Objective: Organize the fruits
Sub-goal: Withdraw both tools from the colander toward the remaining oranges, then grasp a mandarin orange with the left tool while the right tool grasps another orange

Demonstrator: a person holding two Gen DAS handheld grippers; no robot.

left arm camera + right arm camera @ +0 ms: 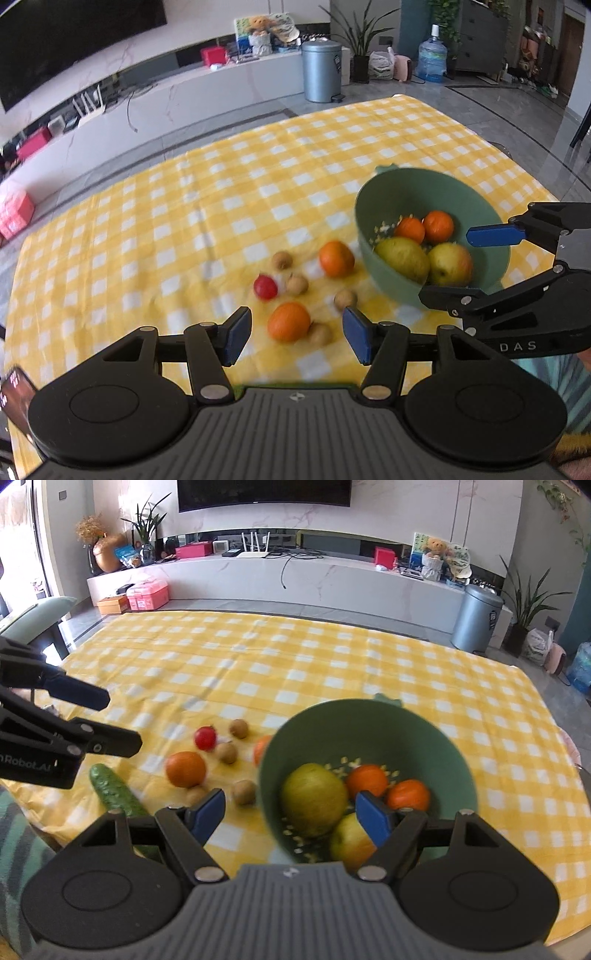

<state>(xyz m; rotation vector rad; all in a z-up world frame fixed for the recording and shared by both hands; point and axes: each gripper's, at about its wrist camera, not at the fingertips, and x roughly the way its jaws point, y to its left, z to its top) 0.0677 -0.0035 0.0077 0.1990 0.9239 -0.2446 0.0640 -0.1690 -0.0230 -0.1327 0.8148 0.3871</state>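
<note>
Claw states: the left claw (296,334) is spread wide and grips nothing, hovering low over the loose fruit on the worktop (184,206); the right claw (290,816) is likewise wide open, one blue pad inside the green colander bowl (436,738) and the other outside its near-left wall, so the rim sits between the pads without being clamped.

Contents: the bowl appears tilted toward the loose fruit and carries a green pear (314,797), an apple (351,843) and two oranges (367,781). On the yellow checked cloth just beside it lie an orange (289,321) directly ahead of the left claw, a second orange (336,258) close to the bowl wall, a small red tomato (265,288), several small brown round fruits (296,284) and, in the right wrist view, a cucumber (114,792).

Risks, as judged:
- Bowl tilt may let the pear or apple roll out over the low rim.
- Closing the left claw on the near orange could nudge the small brown fruit touching it, sending it rolling.
- Round fruit squeezed off-centre may squirt from the pads.
- Both claws working close together risk a collision.
- Image blur suggests motion; haste worsens aim.
</note>
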